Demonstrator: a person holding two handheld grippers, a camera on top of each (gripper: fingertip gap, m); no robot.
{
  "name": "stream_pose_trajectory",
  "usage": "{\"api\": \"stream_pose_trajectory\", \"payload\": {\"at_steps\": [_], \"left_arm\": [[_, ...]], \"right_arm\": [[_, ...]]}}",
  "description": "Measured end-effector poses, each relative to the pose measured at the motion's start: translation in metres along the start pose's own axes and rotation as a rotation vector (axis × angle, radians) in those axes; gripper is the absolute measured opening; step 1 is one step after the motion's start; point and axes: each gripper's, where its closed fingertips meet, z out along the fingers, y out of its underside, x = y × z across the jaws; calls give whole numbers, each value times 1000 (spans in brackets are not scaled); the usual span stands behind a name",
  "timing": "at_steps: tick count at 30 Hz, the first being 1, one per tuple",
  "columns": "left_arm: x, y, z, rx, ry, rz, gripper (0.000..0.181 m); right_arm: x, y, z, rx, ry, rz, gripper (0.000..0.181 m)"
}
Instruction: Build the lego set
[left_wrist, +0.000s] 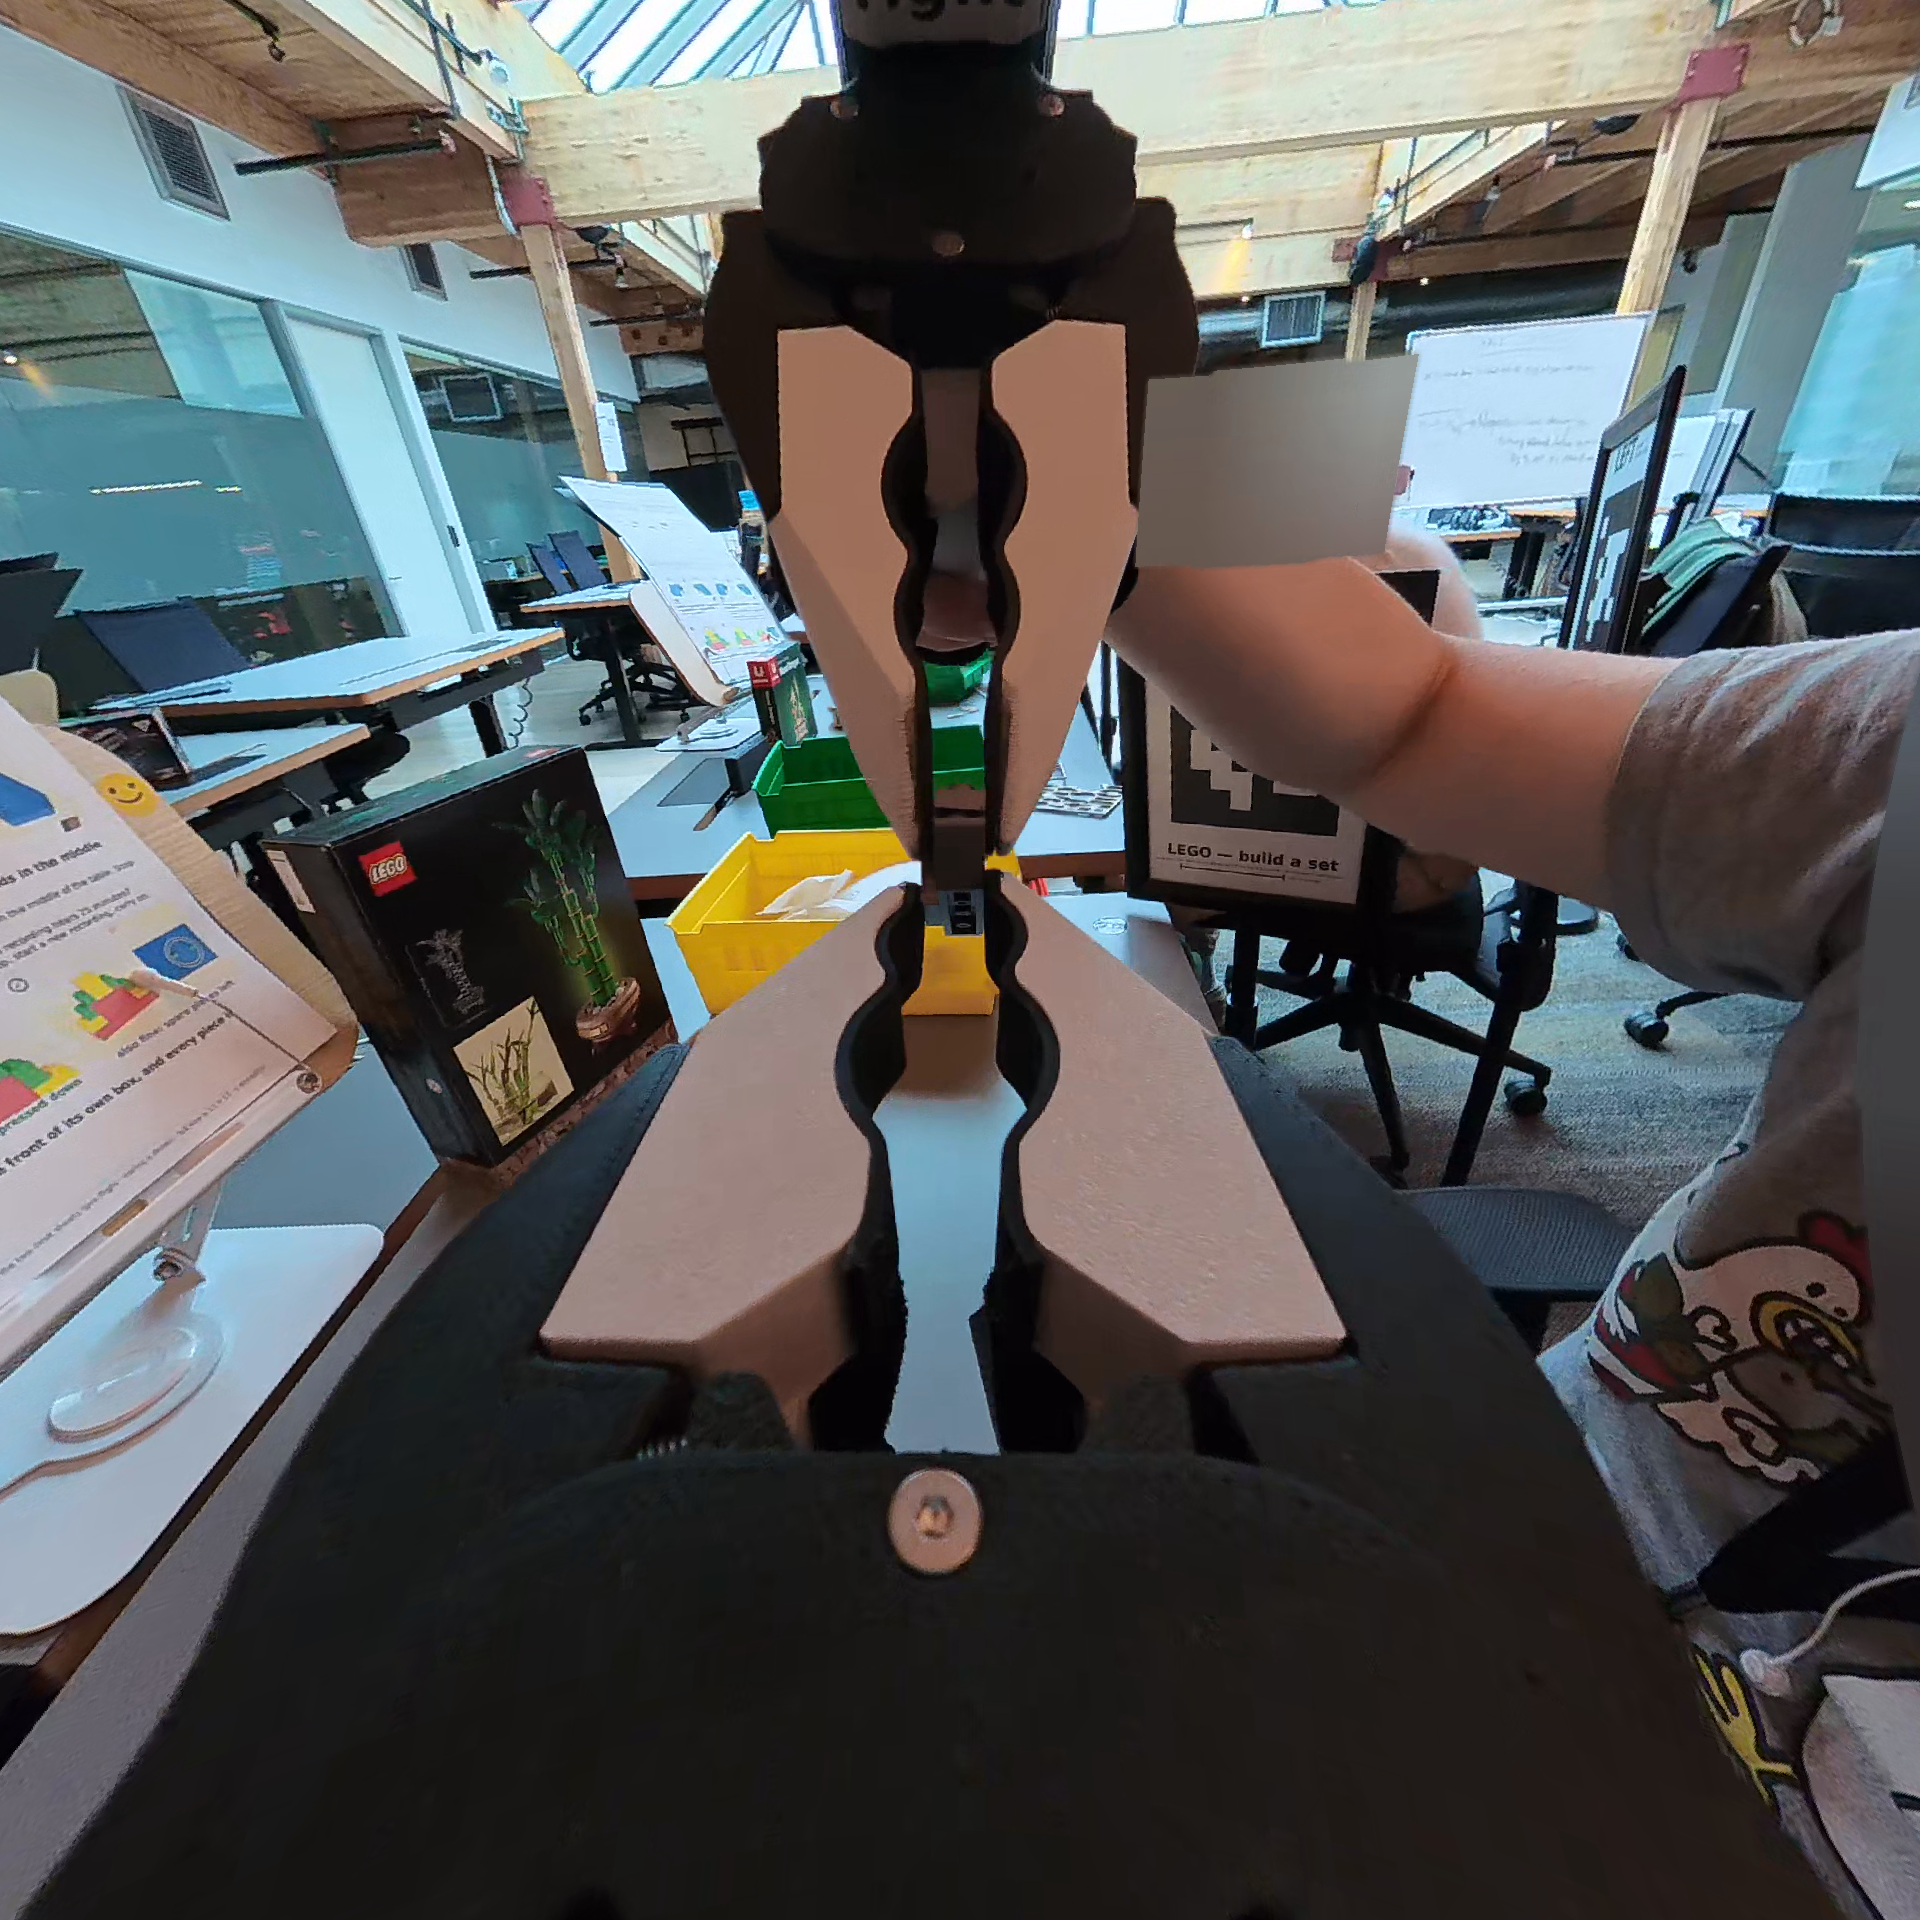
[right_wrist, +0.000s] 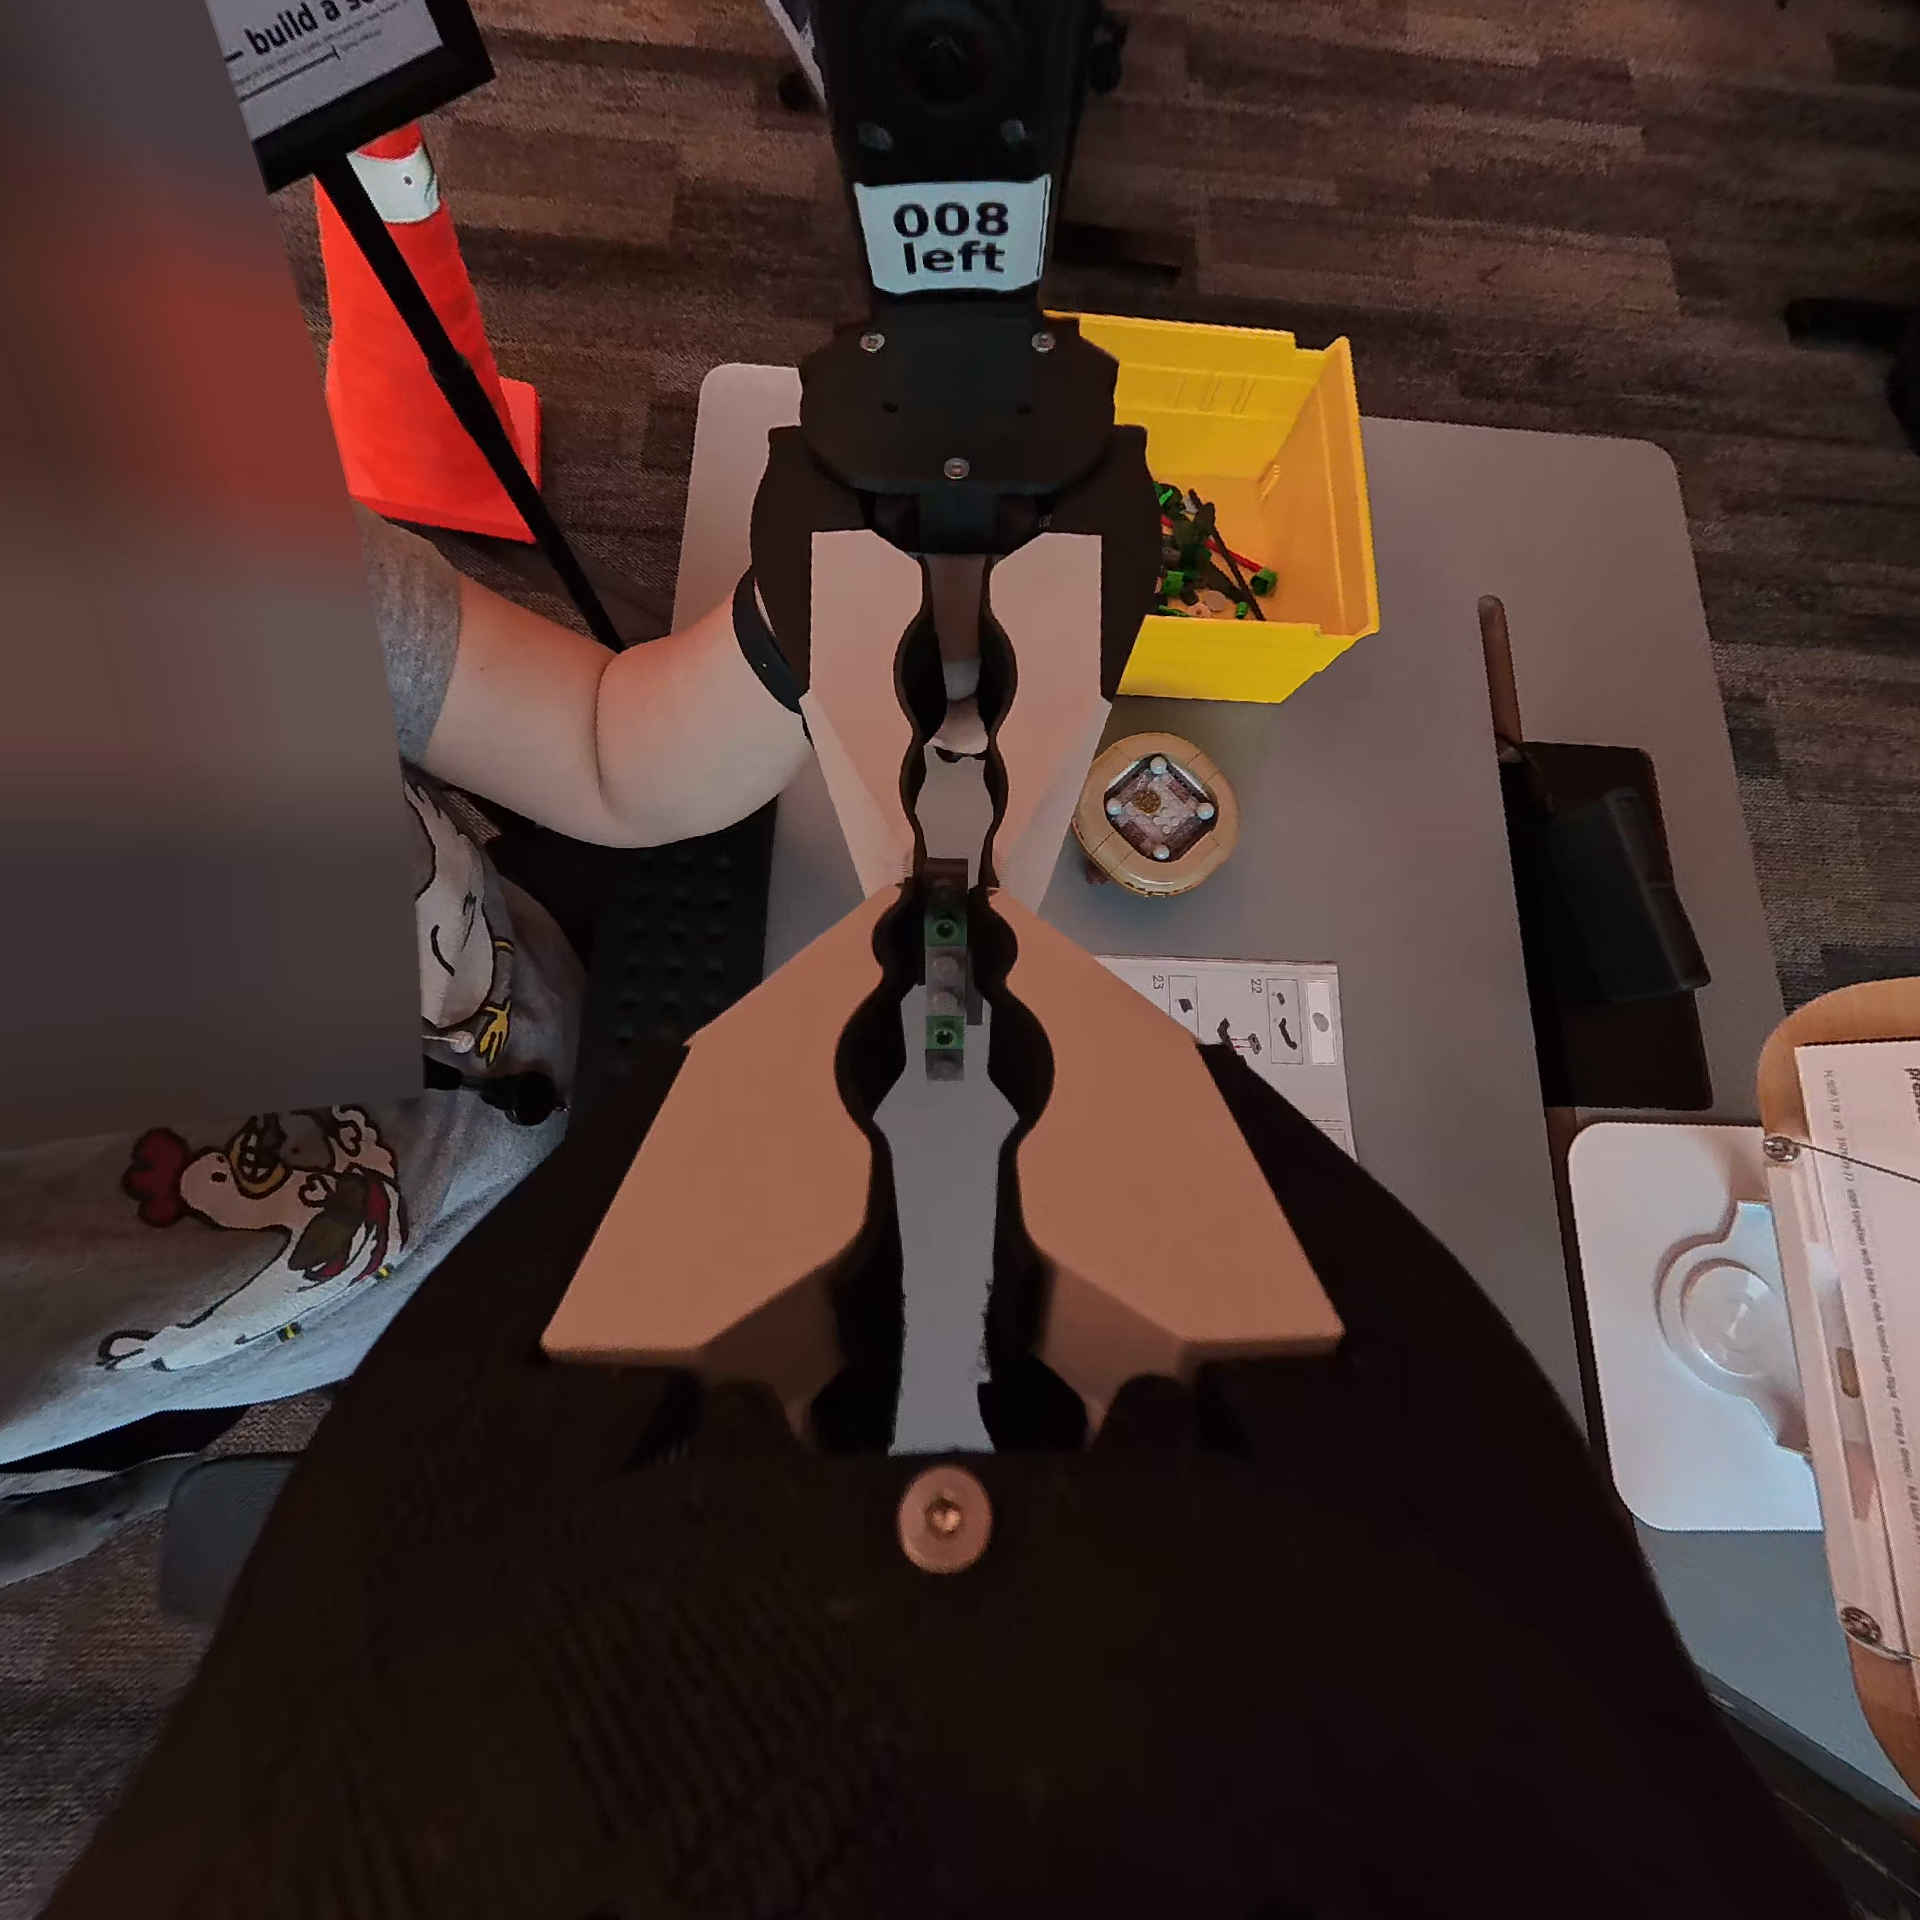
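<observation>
The task's thing was a slim lego bar (right_wrist: 945, 977), dark grey, one stud wide, with two green pieces set into it and pale studs between them. It was held in the air above the grey table (right_wrist: 1403, 831), its long axis in line with both sets of fingers, one end toward each tool. The right gripper (right_wrist: 943, 940) was clenched on the near part of the bar, and the left gripper (left_wrist: 954, 906) met it tip to tip, closed on the far end, which showed there as a small dark grey block (left_wrist: 958, 868). Below sat a round tan lego base (right_wrist: 1155, 816), a yellow bin (right_wrist: 1320, 499) of loose parts, and an instruction sheet (right_wrist: 1247, 1013).
</observation>
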Motion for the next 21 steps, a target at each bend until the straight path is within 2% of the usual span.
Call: {"api": "stream_pose_trajectory", "payload": {"at_steps": [13,21], "left_arm": [[3,2,1,-28,-18,57,10],[5,-5,6,32,-4,67,9]], "right_arm": [[-4,1,2,63,-1,-42,6],[-6,-1,-5,83,-24,-22,6]]}}
